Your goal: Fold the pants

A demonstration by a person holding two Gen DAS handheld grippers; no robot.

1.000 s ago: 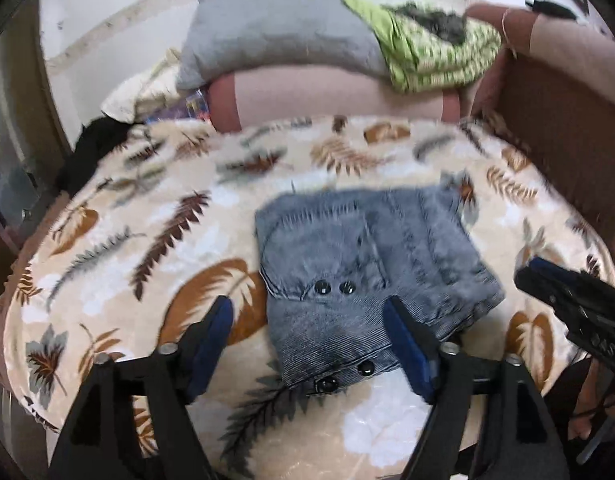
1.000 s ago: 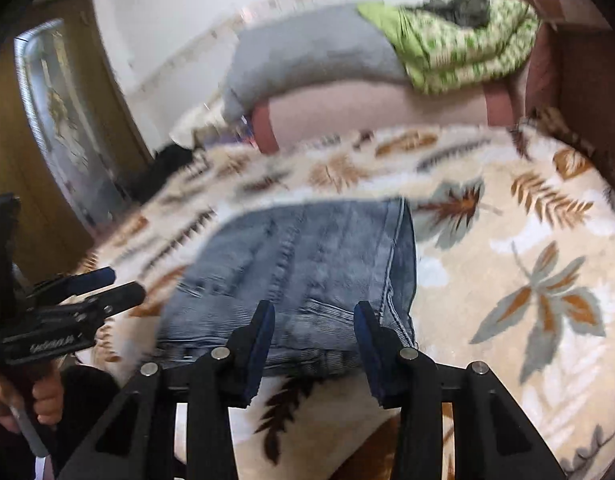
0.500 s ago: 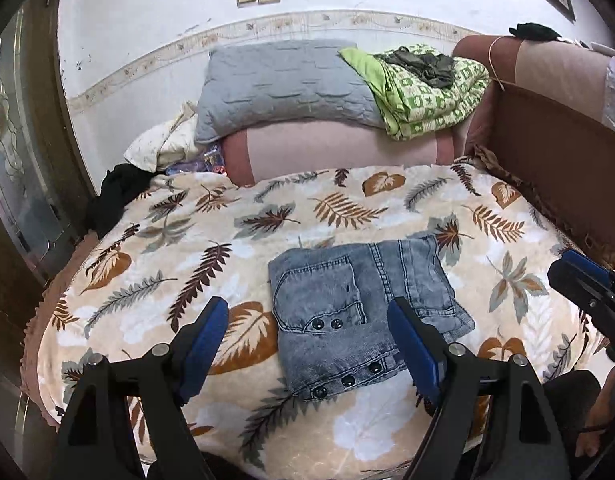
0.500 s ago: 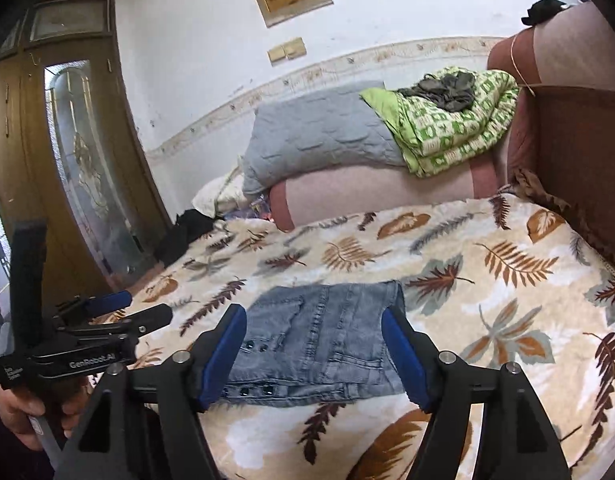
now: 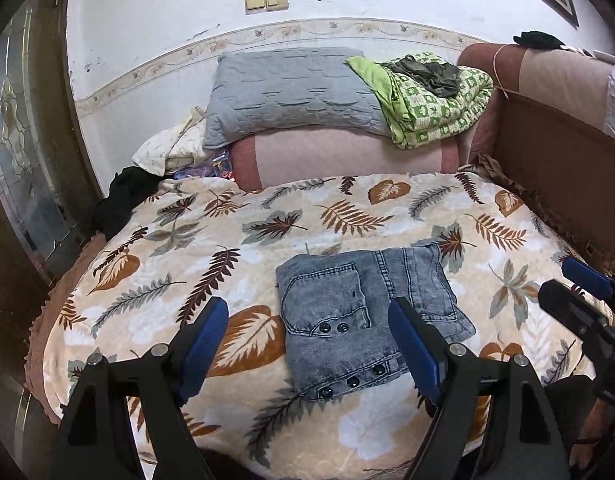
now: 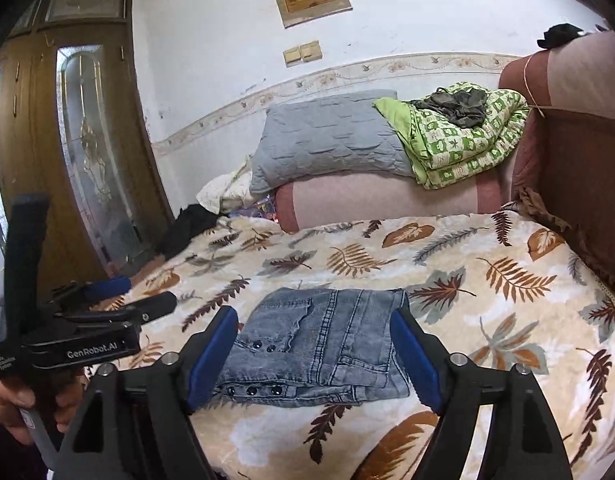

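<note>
The blue denim pants lie folded into a compact rectangle on the leaf-patterned blanket, near the bed's front edge, with dark buttons showing. They also show in the right wrist view. My left gripper is open and empty, held back above the front of the pants. My right gripper is open and empty, also drawn back from the pants. The right gripper appears at the right edge of the left wrist view, and the left gripper at the left of the right wrist view.
A grey pillow and a green patterned quilt sit on a pink bolster at the bed's far end. A brown headboard runs along the right. A wooden glass door stands on the left. Dark cloth lies at the far left corner.
Both grippers have pulled back and up from the folded pants. The right gripper's jaws have opened wider. The pants lie still.
</note>
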